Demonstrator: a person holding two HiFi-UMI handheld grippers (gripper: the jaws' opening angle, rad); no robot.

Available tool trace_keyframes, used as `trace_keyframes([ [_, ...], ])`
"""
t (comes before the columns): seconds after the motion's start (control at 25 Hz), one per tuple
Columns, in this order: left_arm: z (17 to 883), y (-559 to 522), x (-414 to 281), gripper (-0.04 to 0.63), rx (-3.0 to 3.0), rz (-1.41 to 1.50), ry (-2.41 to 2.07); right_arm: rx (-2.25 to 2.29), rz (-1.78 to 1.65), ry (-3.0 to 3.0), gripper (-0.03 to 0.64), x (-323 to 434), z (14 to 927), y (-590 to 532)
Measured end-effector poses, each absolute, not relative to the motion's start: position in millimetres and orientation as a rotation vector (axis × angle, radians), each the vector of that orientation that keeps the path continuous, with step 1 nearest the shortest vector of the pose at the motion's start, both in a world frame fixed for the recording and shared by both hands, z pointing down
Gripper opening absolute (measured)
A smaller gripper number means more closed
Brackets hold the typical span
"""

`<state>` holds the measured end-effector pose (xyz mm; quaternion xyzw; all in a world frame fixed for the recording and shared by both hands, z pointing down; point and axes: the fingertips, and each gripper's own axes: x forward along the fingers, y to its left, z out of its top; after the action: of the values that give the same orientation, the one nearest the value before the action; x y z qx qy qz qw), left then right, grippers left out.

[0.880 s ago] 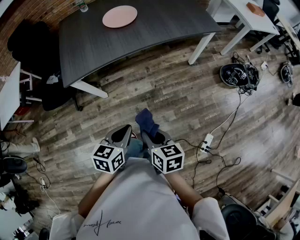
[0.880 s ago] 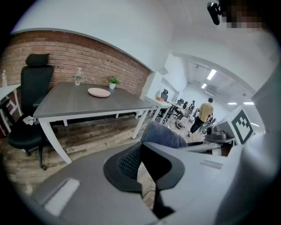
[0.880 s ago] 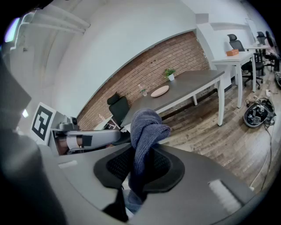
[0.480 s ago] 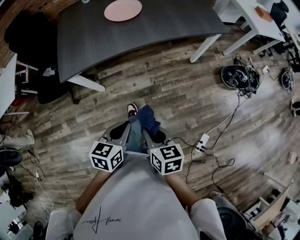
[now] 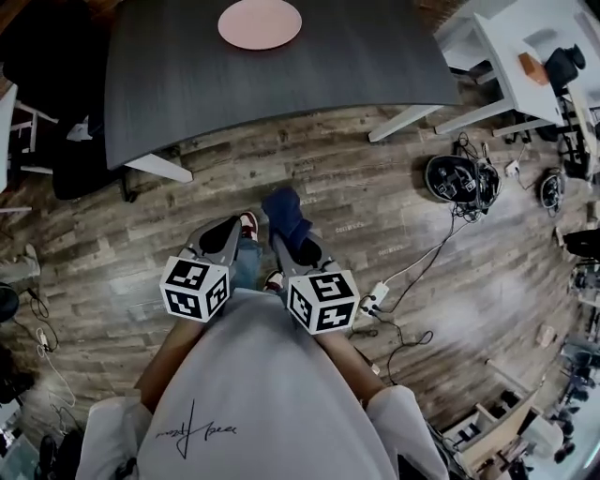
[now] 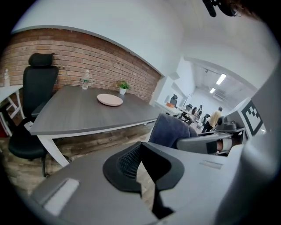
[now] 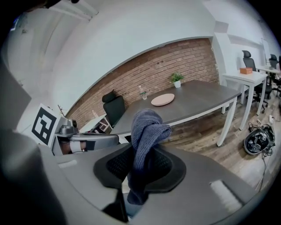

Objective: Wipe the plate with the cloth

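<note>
A pink plate (image 5: 260,23) lies on the far side of the dark grey table (image 5: 187,84), well ahead of both grippers; it also shows as the plate (image 6: 109,99) and the plate (image 7: 162,99). My right gripper (image 5: 287,242) is shut on a blue cloth (image 5: 284,214), which stands bunched up out of the jaws, seen close as the cloth (image 7: 147,132). My left gripper (image 5: 223,234) is held beside it, shut and with nothing in it (image 6: 139,165). Both are held over the wooden floor, short of the table.
A black office chair (image 6: 35,96) stands at the table's left end. A bottle (image 6: 85,80) and a small plant (image 6: 124,85) sit by the brick wall. White tables (image 5: 525,66) are to the right. Cables, a power strip (image 5: 375,295) and black gear (image 5: 455,178) lie on the floor.
The person has stepped forward, so the table and plate are nearer. Both grippers keep their pose, and the cloth stays in the right one.
</note>
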<state>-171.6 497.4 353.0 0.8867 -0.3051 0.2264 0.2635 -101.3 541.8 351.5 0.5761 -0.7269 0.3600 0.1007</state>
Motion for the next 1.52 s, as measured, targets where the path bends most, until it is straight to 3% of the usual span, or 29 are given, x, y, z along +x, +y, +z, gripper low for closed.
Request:
trace_keyframes([
  [0.84,338.4,328.7,-216.4,0.008,2.406,0.52,-0.794,1.596,1.038,-2.2,0.091,-163.6,341.8,378.4],
  [1.52,352.9,253.0,-223.4,0.008,2.28,0.48,-0.94,1.614,1.122,-2.213,0.094,-120.2,348.1,306.3],
])
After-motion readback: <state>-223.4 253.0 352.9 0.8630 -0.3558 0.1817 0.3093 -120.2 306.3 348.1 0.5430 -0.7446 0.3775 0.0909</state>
